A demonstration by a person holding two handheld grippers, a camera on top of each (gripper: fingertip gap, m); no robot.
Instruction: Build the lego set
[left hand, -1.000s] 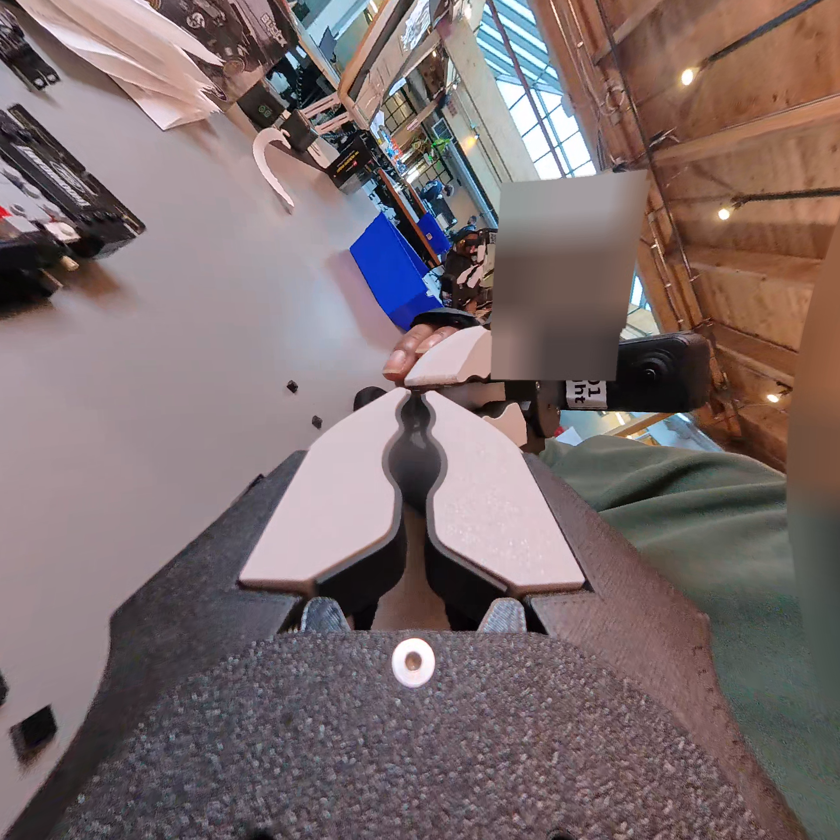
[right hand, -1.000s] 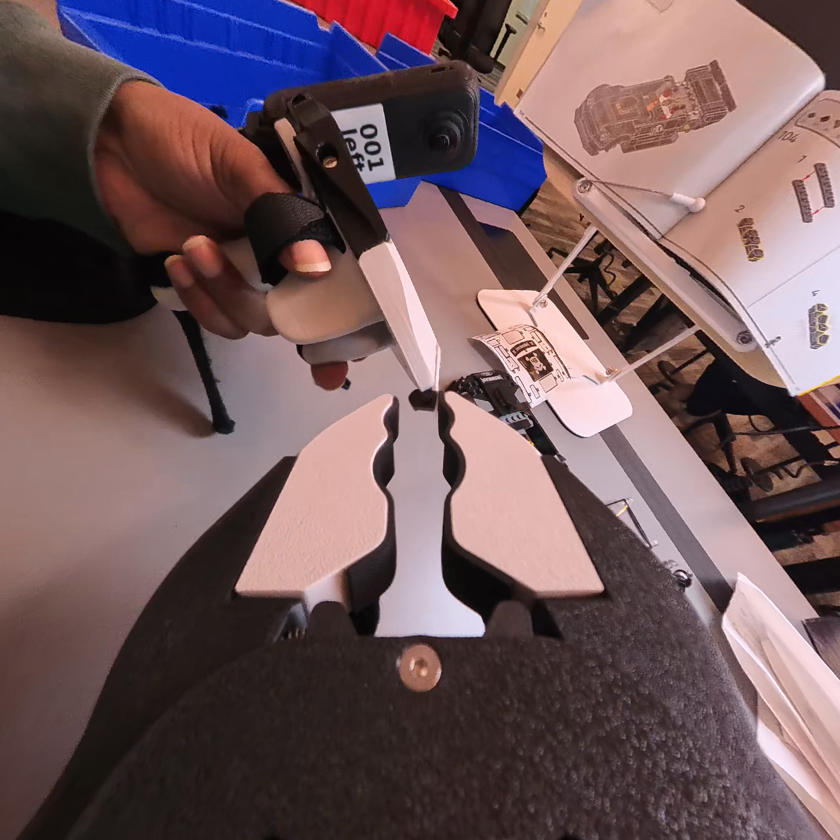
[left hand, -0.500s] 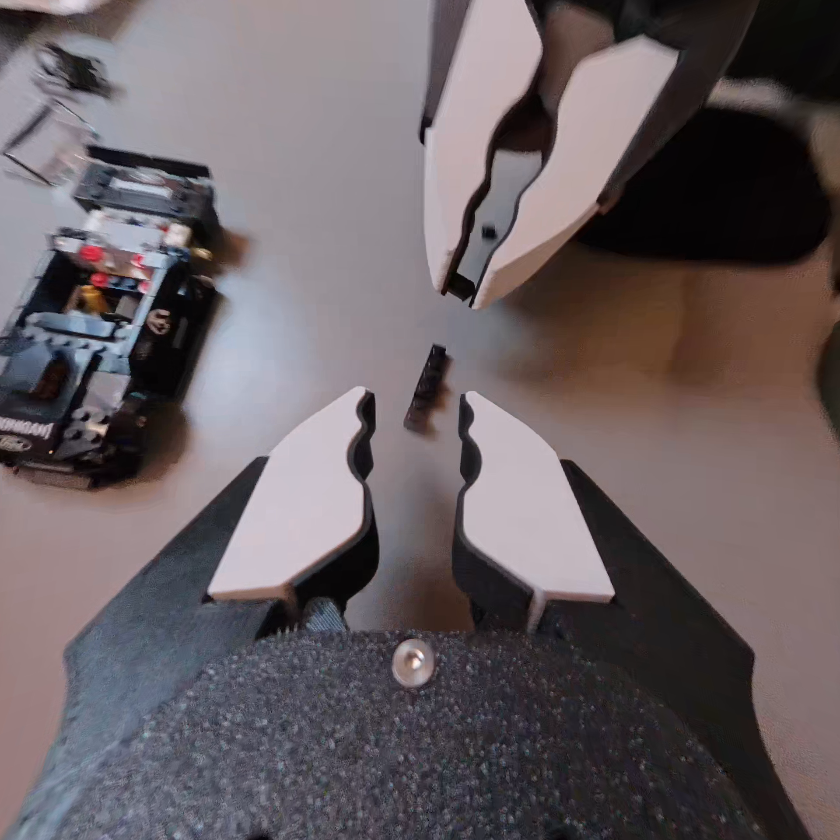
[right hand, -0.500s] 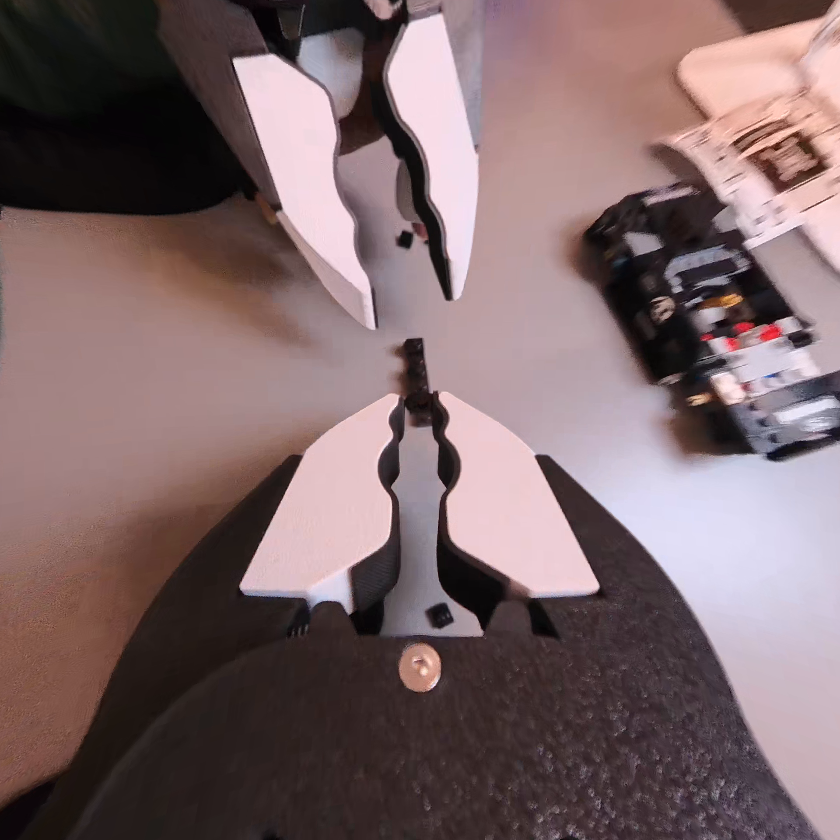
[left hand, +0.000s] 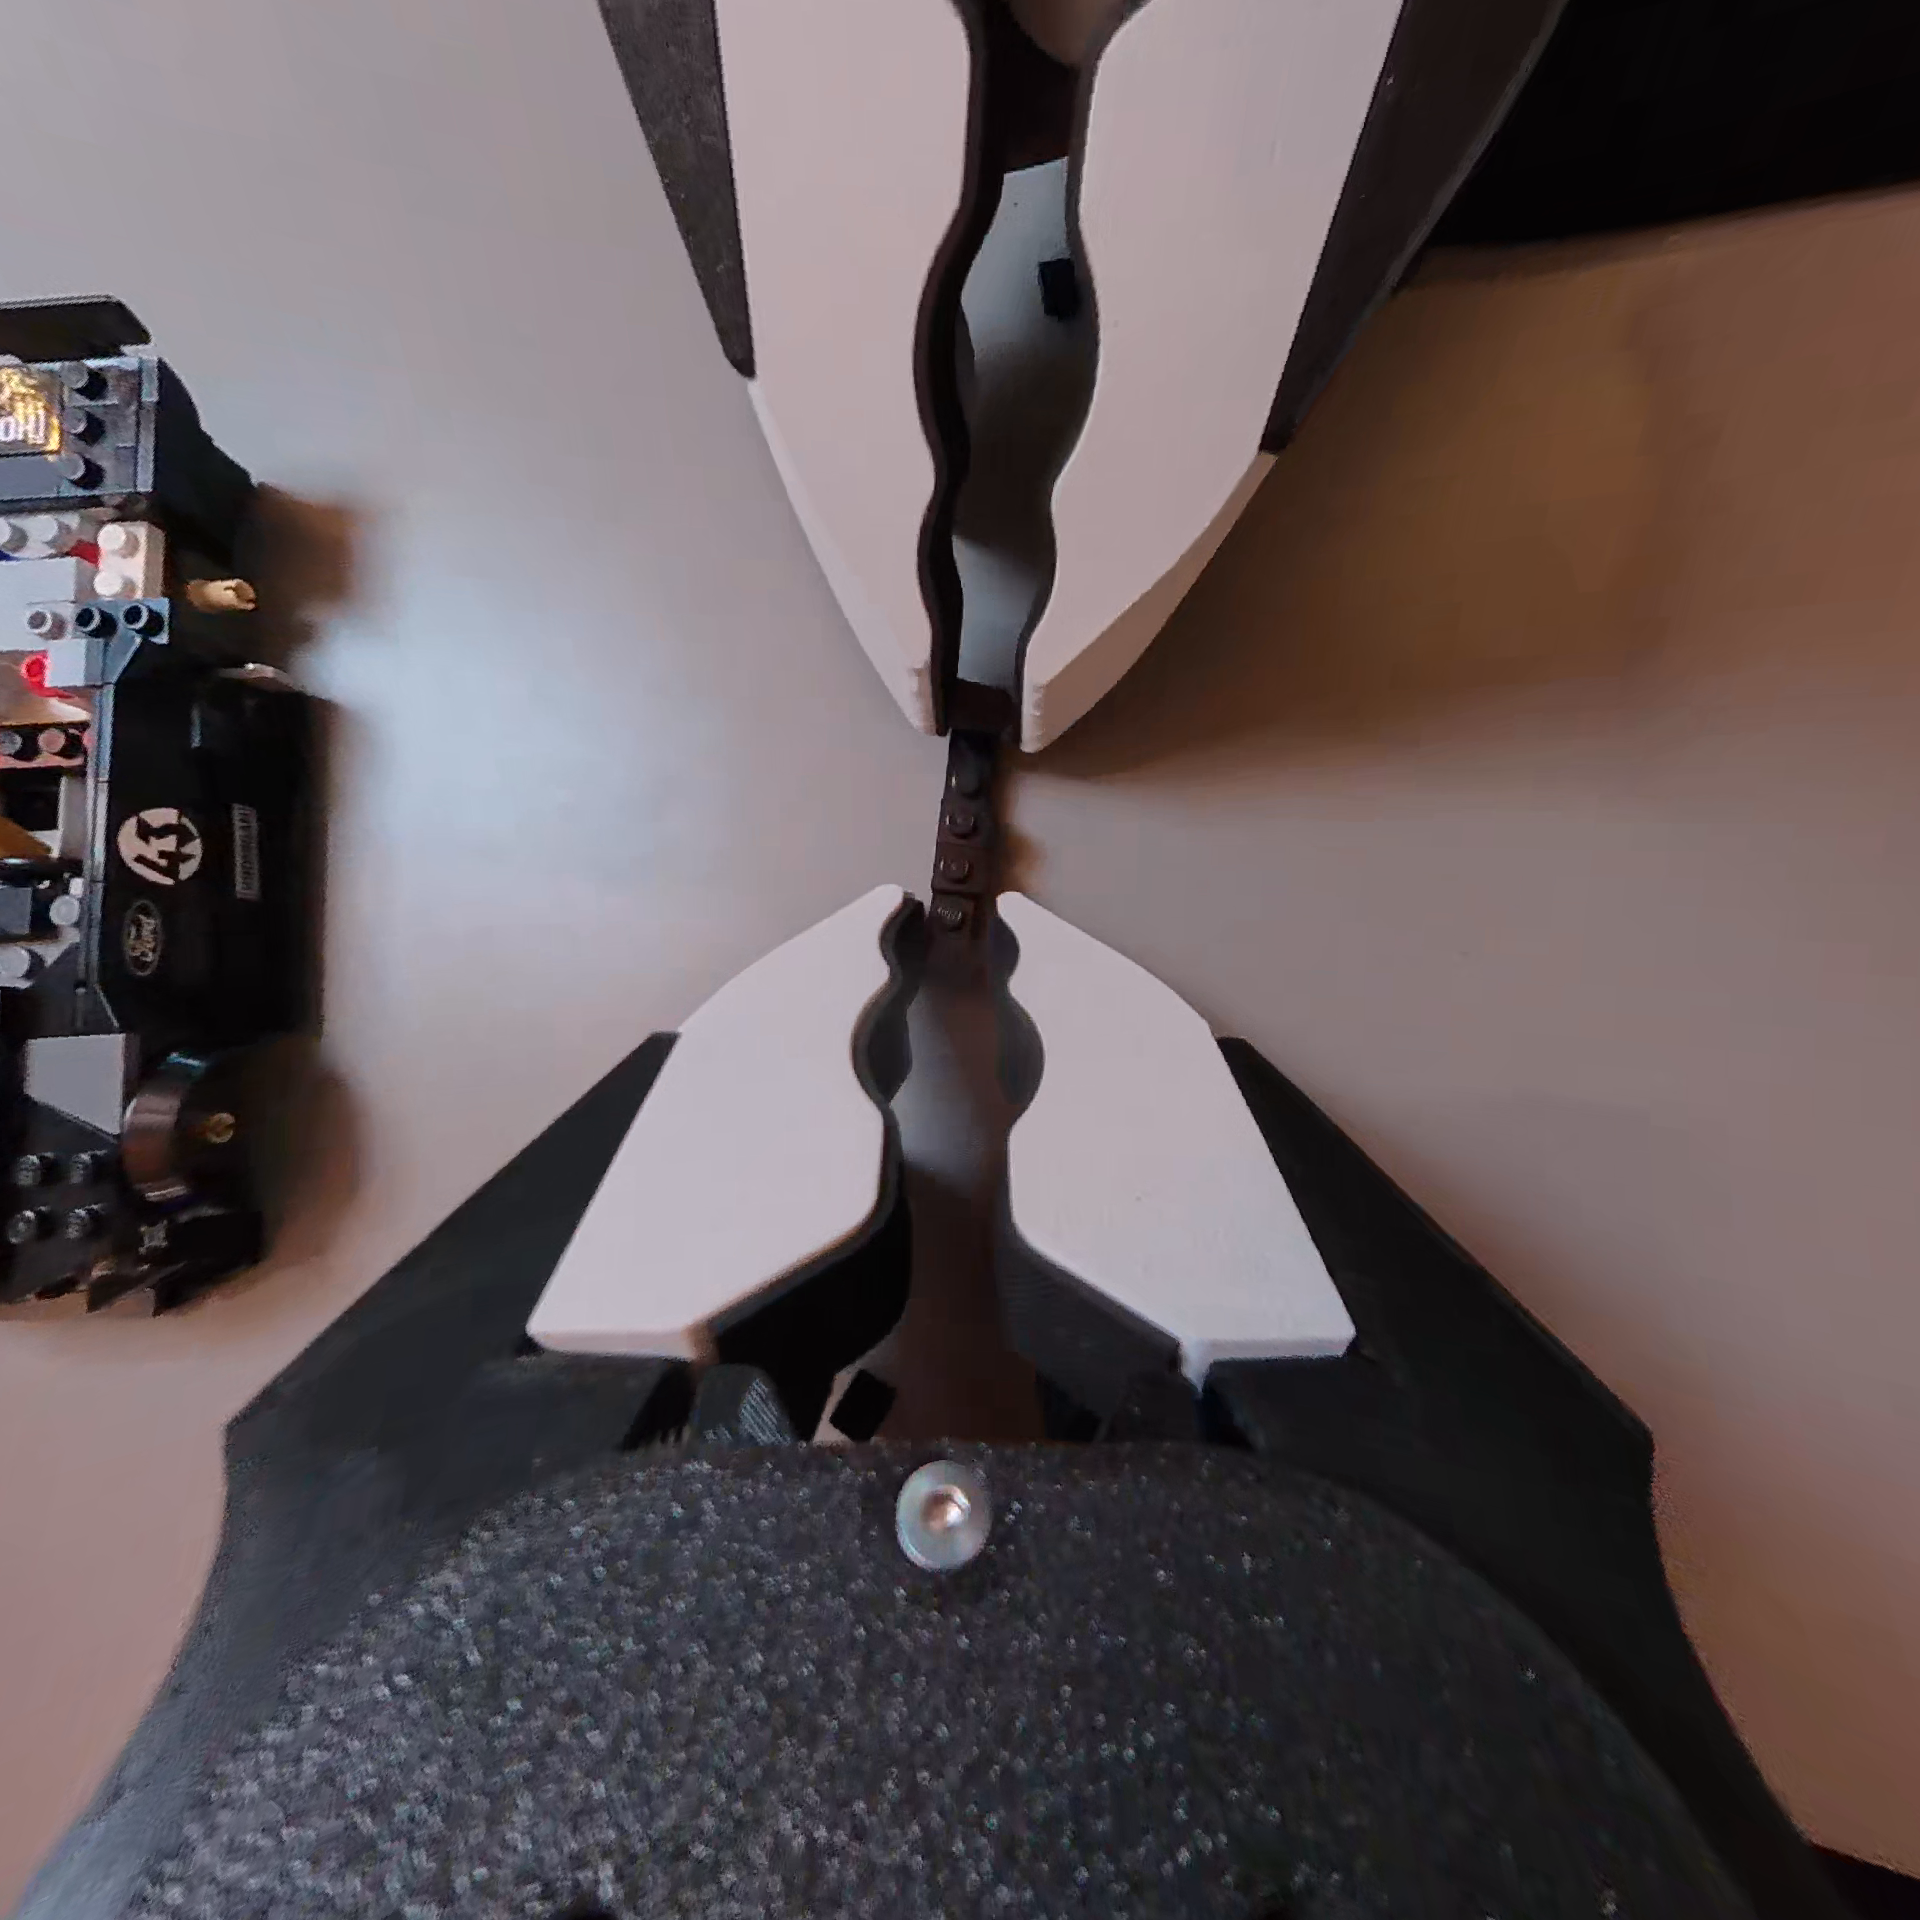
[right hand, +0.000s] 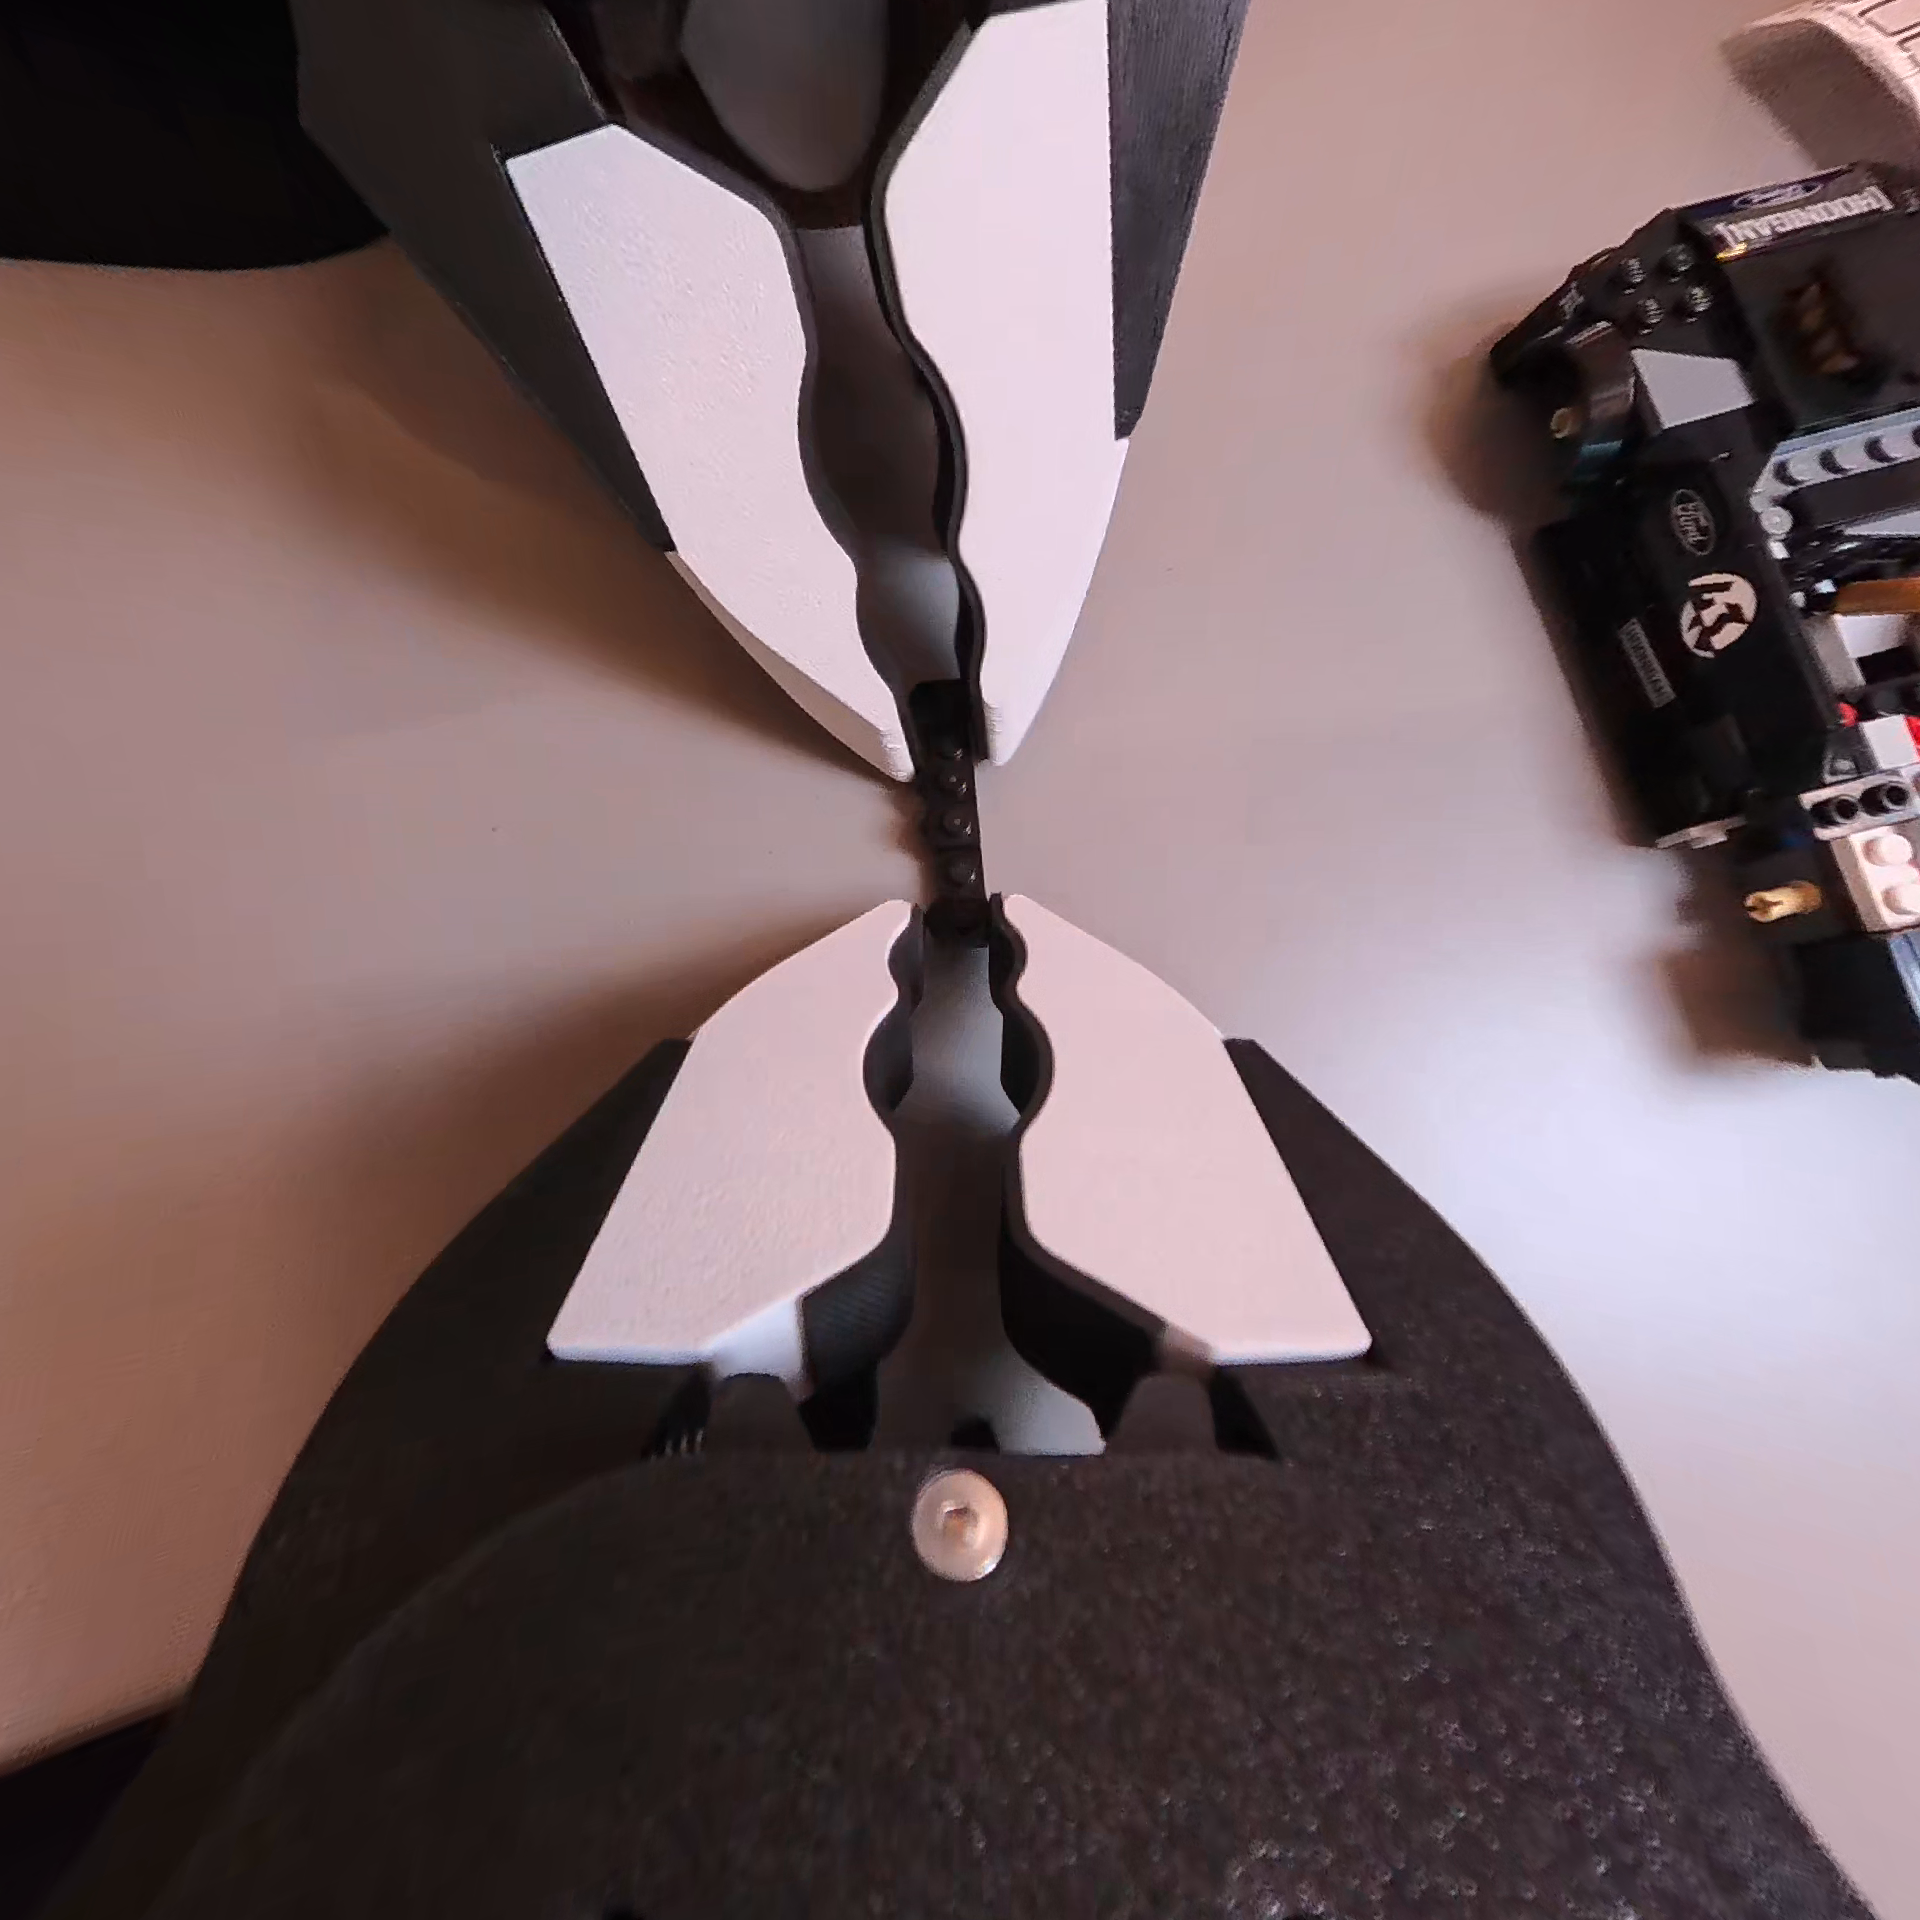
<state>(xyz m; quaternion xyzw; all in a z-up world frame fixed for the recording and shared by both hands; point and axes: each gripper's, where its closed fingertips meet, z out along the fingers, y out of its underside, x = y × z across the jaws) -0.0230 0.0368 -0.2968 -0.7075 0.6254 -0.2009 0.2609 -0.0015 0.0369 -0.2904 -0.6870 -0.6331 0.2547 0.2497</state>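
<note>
A narrow black studded Lego plate [left hand: 964, 831] is held level between both grippers above the grey table [left hand: 1507, 831]. My left gripper [left hand: 954, 912] is shut on its near end. The right gripper [left hand: 977, 722] faces it from the top of the left wrist view and is shut on the far end. In the right wrist view the same plate [right hand: 951, 821] runs from my right gripper [right hand: 958, 914] up to the left gripper [right hand: 948, 750]. The part-built black Lego car [left hand: 135, 831] stands at the left; it is at the right in the right wrist view [right hand: 1714, 623].
A small loose black piece [left hand: 1058, 286] lies on the table, seen through the gap between the right gripper's fingers. Another one [left hand: 862, 1403] shows under my left gripper. A printed paper sheet [right hand: 1860, 52] lies at the far right corner beyond the car. The tips of both grippers are at nearly the same place.
A second ago the grippers met in mid-air; they have tipped down over the table. Half a second ago my left gripper was open; it has closed on the plate's free end.
</note>
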